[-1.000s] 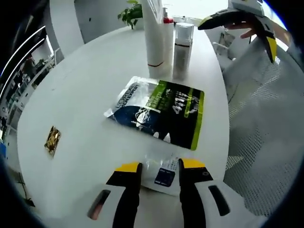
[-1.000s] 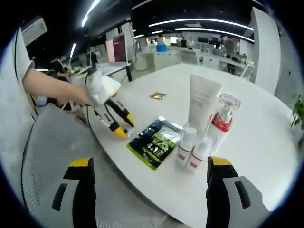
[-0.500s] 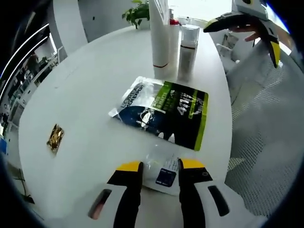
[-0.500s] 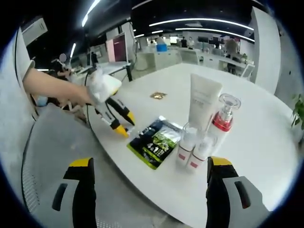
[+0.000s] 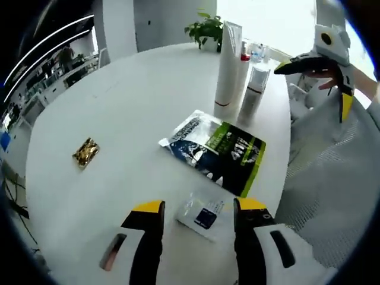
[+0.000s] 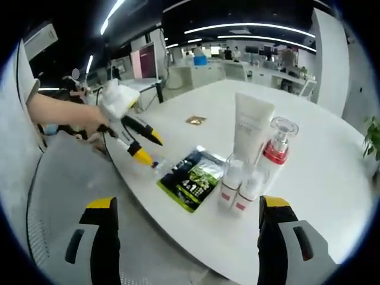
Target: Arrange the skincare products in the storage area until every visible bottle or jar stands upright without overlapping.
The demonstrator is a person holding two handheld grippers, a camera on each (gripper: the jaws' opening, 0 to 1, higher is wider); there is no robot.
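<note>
1. My left gripper (image 5: 196,208) hovers with jaws apart over a small clear sachet (image 5: 203,215) lying flat on the white table (image 5: 119,113)
2. A gold wrapper (image 5: 86,152) lies far left; a dark-and-green pouch (image 5: 217,151) lies flat mid-table
3. Behind it stand a white tube (image 6: 251,127), a red-collared pump bottle (image 6: 277,145) and two small capped bottles (image 6: 238,187), upright, touching; contents cannot be told
4. My right gripper (image 6: 190,205) is wide open, holding nothing, beside the table edge

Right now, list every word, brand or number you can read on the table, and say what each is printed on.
"L'OREAL": on the flat dark and green pouch, along its white end; the letters are blurred, so this is a likely reading.
"4 in 1": large print on the pouch's green part; likewise uncertain.
Small sachet by the left claw: print too small.
White tube, bottles' red labels: unreadable.
</note>
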